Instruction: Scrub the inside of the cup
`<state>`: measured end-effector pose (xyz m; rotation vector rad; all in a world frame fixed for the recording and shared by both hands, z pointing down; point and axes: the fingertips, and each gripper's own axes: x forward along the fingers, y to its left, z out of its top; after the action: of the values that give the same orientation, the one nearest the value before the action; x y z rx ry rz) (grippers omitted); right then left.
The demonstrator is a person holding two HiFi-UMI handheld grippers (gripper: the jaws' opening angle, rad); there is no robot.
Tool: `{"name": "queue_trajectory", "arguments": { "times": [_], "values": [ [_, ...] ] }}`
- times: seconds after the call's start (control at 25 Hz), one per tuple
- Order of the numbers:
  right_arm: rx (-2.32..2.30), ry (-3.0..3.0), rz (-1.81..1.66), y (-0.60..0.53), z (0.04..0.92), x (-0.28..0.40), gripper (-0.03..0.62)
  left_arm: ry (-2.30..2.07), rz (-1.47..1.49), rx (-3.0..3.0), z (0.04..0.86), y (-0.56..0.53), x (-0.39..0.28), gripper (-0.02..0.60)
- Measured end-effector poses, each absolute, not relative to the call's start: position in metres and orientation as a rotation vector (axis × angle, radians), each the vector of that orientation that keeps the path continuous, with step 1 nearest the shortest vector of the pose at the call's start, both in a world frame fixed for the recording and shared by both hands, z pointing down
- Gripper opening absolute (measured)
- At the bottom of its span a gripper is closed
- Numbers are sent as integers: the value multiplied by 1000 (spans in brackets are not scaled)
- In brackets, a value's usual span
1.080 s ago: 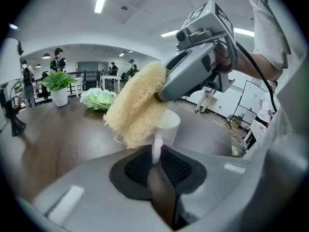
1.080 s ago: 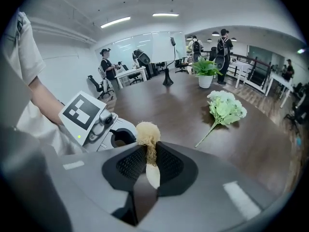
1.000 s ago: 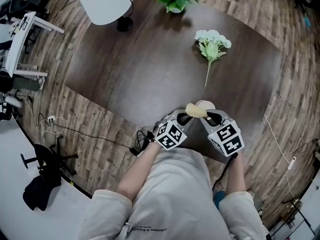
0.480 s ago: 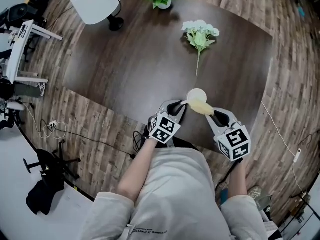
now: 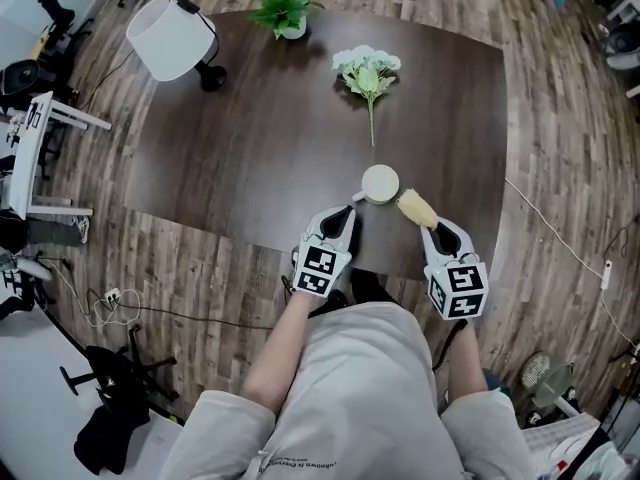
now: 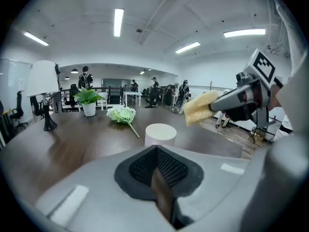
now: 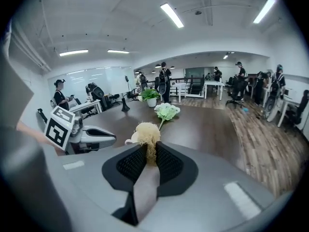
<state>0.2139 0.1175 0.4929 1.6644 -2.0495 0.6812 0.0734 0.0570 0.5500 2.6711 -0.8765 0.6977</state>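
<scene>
Sponge [image 5: 417, 208] now clear of cup [image 5: 380, 183], flowers [image 5: 366, 68] beyond

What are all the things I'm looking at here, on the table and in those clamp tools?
Dark brown wooden table: one, on a wood-plank floor.
White cup: one, near the table's front edge.
Yellow sponge: one, just right of the cup, held in the air.
Bunch of white flowers with green stem: one, lying beyond the cup.
Green potted plant: one, at the far edge.
White-shaded lamp: one, black base, far left corner.
Left gripper: one, grey, jaws together, empty.
Right gripper: one, grey, clamped on the sponge.
</scene>
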Motion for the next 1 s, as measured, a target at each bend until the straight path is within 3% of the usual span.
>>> {"name": "queue_trajectory", "arguments": {
  "times": [1.0],
  "values": [
    [1973,-1917,522,173,490,173,74,-908,639,2666,497,129,36,2]
  ]
}}
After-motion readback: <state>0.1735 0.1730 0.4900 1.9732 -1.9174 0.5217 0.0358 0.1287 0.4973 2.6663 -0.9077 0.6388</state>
